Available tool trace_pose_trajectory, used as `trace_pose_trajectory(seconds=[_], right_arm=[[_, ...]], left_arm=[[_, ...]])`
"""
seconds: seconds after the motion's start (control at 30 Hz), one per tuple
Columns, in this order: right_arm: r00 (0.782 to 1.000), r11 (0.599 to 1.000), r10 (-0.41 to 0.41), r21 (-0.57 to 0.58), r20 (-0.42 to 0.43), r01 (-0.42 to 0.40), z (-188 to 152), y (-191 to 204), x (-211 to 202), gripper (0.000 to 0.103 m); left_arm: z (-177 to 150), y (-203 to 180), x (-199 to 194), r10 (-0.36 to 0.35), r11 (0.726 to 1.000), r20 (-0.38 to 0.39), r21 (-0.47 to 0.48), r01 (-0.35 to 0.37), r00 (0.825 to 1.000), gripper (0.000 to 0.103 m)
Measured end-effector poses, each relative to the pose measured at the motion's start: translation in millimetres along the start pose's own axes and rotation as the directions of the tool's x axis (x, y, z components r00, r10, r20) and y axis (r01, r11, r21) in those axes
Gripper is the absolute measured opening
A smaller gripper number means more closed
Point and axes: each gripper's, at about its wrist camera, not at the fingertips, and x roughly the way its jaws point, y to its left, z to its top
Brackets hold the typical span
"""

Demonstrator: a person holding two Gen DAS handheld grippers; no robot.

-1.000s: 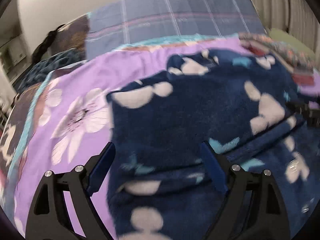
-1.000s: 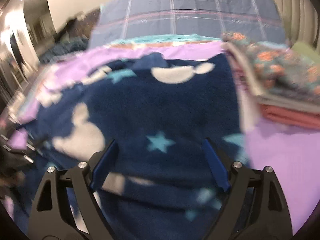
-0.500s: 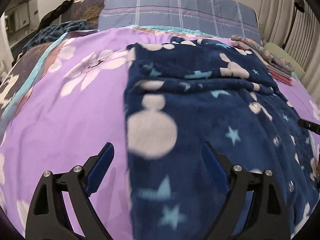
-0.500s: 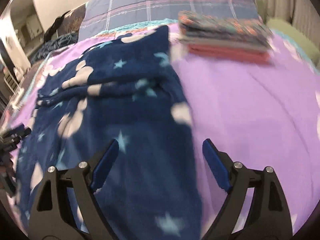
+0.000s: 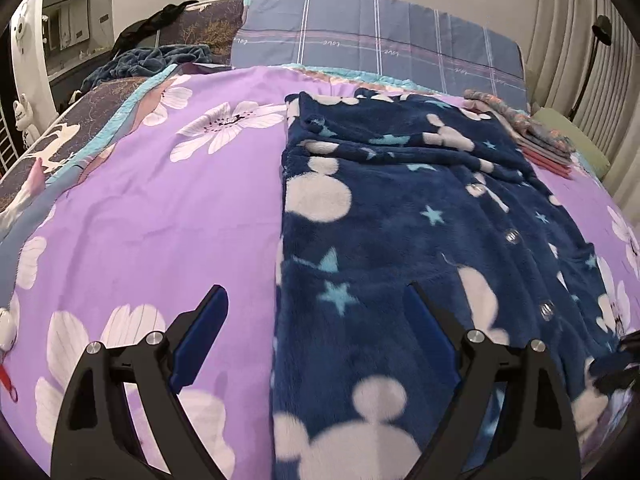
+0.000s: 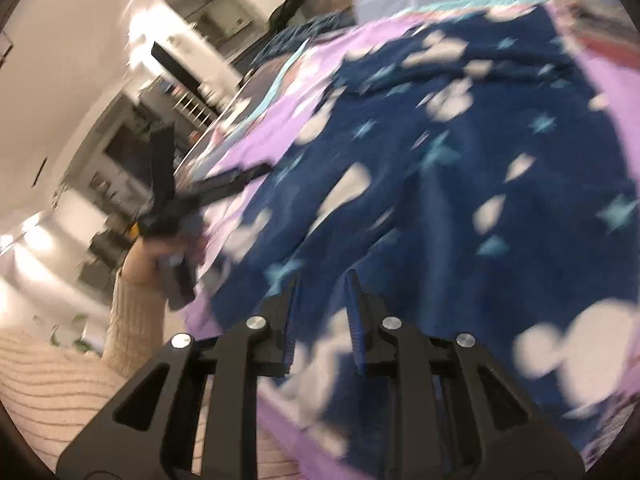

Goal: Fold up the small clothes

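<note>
A navy fleece garment (image 5: 400,220) with white mouse heads, blue stars and a row of buttons lies spread on the purple floral bedspread (image 5: 140,208). My left gripper (image 5: 316,316) is open and empty, hovering over the garment's left edge near the hem. In the blurred right wrist view, my right gripper (image 6: 322,300) has its jaws nearly closed with the garment's hem (image 6: 328,344) between them. The garment (image 6: 460,152) stretches away from it. The left gripper (image 6: 176,192) shows at the left of that view, held by a hand.
A stack of folded clothes (image 5: 532,136) sits at the far right of the bed. A plaid pillow (image 5: 380,40) and a dark bundle of clothes (image 5: 152,60) lie at the head. A wooden floor (image 6: 60,368) lies beyond the near bed edge.
Both grippers have pulled back toward the near hem. The right gripper has swung left and closed from wide open onto the hem. The left gripper has stayed open.
</note>
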Motion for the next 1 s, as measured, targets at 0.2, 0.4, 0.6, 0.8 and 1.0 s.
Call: trace_pose_trajectory(seconds=[0.2, 0.4, 0.6, 0.8, 1.0], right_arm=[[0.996, 0.994, -0.072, 0.080, -0.044, 0.076, -24, -11, 16, 0.028], [0.998, 0.999, -0.030, 0.027, -0.054, 0.032, -27, 5, 36, 0.063], [0.997, 0.995, 0.050, 0.086, -0.061, -0.044, -11, 3, 58, 0.045], [0.998, 0.996, 0.050, 0.078, 0.022, -0.052, -2, 21, 27, 0.012], [0.992, 0.993, -0.110, -0.026, 0.065, 0.112, -10, 35, -12, 0.014]], left_arm=[[-27, 0, -23, -0.007, 1.000, 0.009, 0.024, 0.007, 1.000, 0.091], [-49, 16, -25, 0.016, 1.000, -0.013, -0.025, -0.016, 1.000, 0.093], [-54, 20, -27, 0.006, 0.999, -0.011, -0.044, -0.007, 1.000, 0.093], [-54, 28, -35, 0.024, 0.998, 0.006, -0.056, -0.023, 1.000, 0.093], [-58, 46, -30, 0.047, 0.991, -0.012, -0.125, -0.048, 0.999, 0.093]])
